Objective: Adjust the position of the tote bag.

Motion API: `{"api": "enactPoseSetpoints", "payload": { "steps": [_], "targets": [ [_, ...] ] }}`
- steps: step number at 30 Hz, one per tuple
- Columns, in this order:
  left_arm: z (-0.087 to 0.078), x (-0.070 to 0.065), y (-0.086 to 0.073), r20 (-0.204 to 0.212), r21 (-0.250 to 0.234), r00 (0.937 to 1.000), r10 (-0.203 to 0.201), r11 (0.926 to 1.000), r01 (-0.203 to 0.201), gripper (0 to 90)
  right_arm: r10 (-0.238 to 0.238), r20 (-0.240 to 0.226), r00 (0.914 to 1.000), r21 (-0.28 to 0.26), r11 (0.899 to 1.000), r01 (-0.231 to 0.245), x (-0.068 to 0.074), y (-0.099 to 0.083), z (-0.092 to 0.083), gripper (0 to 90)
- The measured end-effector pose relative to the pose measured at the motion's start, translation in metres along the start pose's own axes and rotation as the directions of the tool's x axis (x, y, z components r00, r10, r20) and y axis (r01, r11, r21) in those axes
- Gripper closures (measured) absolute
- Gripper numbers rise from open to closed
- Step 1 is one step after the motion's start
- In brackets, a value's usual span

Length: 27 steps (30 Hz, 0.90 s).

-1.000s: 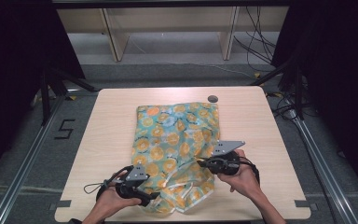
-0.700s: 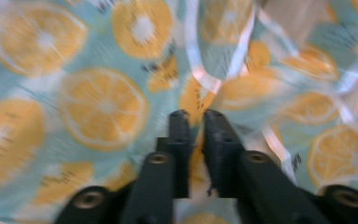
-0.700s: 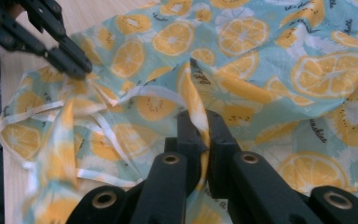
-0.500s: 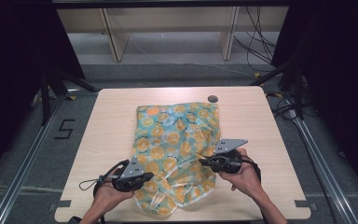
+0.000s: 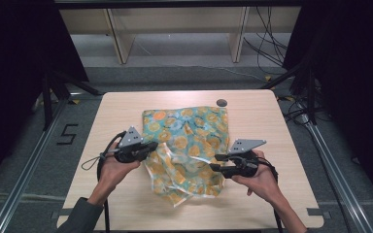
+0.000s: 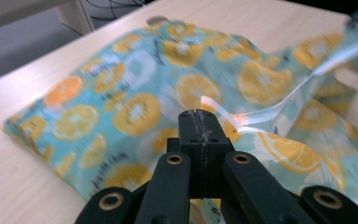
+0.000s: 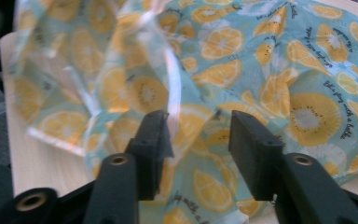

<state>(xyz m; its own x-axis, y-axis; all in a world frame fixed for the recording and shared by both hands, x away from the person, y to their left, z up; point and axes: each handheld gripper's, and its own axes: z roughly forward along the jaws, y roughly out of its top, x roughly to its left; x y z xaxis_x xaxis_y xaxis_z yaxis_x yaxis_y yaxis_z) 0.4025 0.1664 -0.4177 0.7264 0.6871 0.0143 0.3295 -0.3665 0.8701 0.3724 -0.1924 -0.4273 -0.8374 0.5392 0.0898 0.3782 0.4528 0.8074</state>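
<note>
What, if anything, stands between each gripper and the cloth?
Nothing visible does. The left gripper is already shut on an edge of the cloth. The right gripper has just been opening, and cloth lies straight behind its parted jaws.

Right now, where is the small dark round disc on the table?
In the high view, the dark round disc sits near the table's far edge, just beyond the orange-print teal cloth's far right corner.

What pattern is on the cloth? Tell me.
Orange citrus slices on teal, with small black script; the cloth shows it best in the right gripper view.
</note>
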Motion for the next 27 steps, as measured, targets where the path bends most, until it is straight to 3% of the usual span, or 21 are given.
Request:
{"api": "enactPoseSetpoints", "payload": {
  "steps": [2,5,7,9,11,14,25,26,27],
  "targets": [
    [0.003,0.005,0.003,0.005,-0.012,0.9999,-0.016,0.9998,0.016,89.5,0.015,-0.008,0.9998,0.003,1.0,-0.015,0.002,0.002,-0.004,50.9],
    [0.007,0.01,0.005,0.005,-0.014,0.9996,-0.028,0.9995,0.028,89.5,-0.01,-0.017,0.9998,0.0,1.0,0.01,0.004,0.003,-0.01,49.1],
    [0.008,0.011,0.005,0.0,-0.016,0.9993,-0.036,0.9992,0.036,89.5,0.001,-0.002,1.0,0.015,1.0,-0.001,0.006,0.002,-0.01,46.5],
    [0.01,0.017,0.006,-0.005,-0.018,0.9983,-0.057,0.9982,0.057,89.5,-0.013,0.001,0.9999,0.034,0.999,0.013,0.006,0.0,-0.007,44.6],
    [0.011,0.02,0.006,-0.012,-0.016,0.9977,-0.066,0.9977,0.066,89.5,0.02,-0.005,0.9998,0.051,0.999,-0.019,0.009,-0.003,-0.005,42.3],
    [0.013,0.024,0.005,-0.016,-0.017,0.9968,-0.078,0.9968,0.078,89.5,0.022,-0.013,0.9997,0.074,0.997,-0.021,0.007,-0.007,-0.002,39.8],
    [0.024,0.033,0.014,-0.025,-0.01,0.9965,-0.08,0.9968,0.08,89.5,0.01,-0.007,0.9999,0.106,0.994,-0.01,0.011,-0.012,0.009,31.5],
    [0.025,0.032,0.014,-0.031,-0.024,0.9943,-0.103,0.9945,0.102,89.5,0.015,0.003,0.9999,0.115,0.993,-0.015,0.012,-0.013,0.01,30.2],
    [0.026,0.034,0.014,-0.027,-0.022,0.9948,-0.099,0.9949,0.098,89.5,0.006,0.007,1.0,0.114,0.994,-0.006,0.012,-0.014,0.012,29.1]
  ]
}}
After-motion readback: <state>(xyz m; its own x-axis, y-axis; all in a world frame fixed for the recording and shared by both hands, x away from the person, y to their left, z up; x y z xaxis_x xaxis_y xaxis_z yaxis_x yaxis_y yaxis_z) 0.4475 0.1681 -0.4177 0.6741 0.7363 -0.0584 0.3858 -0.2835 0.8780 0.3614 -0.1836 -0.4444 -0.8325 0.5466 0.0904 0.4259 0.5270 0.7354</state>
